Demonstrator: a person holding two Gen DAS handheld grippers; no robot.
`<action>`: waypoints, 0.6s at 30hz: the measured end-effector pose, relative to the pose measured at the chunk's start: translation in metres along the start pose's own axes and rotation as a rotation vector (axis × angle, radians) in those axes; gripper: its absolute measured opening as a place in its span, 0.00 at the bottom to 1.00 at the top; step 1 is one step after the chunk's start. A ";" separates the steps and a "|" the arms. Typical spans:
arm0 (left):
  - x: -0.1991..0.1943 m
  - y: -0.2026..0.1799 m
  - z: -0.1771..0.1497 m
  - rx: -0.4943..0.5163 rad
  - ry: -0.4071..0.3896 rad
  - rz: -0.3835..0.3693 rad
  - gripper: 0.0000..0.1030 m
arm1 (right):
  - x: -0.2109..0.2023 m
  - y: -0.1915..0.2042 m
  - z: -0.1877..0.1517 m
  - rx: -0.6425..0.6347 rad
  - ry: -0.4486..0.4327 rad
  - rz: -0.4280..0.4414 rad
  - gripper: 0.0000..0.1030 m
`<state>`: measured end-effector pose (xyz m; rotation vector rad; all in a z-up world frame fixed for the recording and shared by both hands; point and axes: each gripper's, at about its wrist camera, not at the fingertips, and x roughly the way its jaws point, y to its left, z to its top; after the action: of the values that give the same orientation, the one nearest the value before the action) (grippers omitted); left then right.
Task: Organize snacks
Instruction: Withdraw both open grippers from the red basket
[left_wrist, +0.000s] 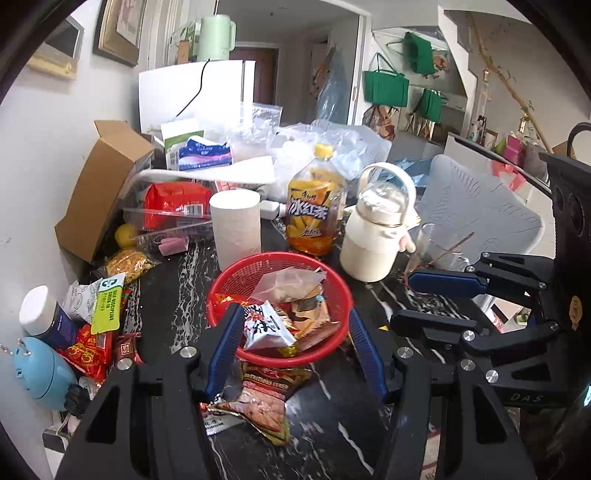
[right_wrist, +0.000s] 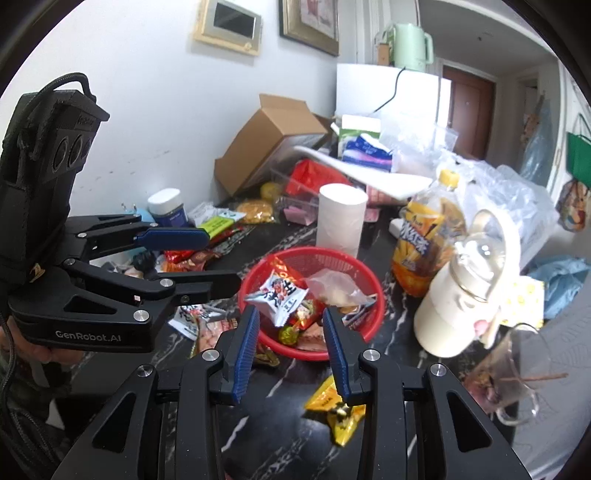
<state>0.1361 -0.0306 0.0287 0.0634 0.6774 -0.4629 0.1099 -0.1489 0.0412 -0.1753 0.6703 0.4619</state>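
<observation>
Both my grippers hover over the round red plastic mesh basket (left_wrist: 343, 291), left gripper (left_wrist: 293, 334) and right gripper (right_wrist: 291, 332) with jaws apart, holding nothing. Several snack packets already sit inside it; a yellow foil packet (right_wrist: 338, 411) lies on the dark marbled bench (right_wrist: 280, 435) just before the basket, probably next.

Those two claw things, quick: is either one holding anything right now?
Left gripper: open, holding nothing, above the red basket.
Right gripper: open, holding nothing; a yellow snack packet lies on the table beneath it.
</observation>
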 end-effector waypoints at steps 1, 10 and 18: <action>-0.004 -0.003 -0.001 0.002 -0.008 -0.002 0.56 | -0.006 0.002 -0.001 0.003 -0.007 -0.006 0.39; -0.020 -0.023 -0.031 -0.003 0.004 -0.063 0.56 | -0.037 0.014 -0.027 0.042 -0.010 -0.051 0.39; -0.021 -0.027 -0.065 -0.053 0.062 -0.094 0.56 | -0.034 0.020 -0.064 0.127 0.062 -0.041 0.39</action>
<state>0.0721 -0.0331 -0.0062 -0.0041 0.7550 -0.5347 0.0424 -0.1627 0.0130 -0.0832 0.7535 0.3748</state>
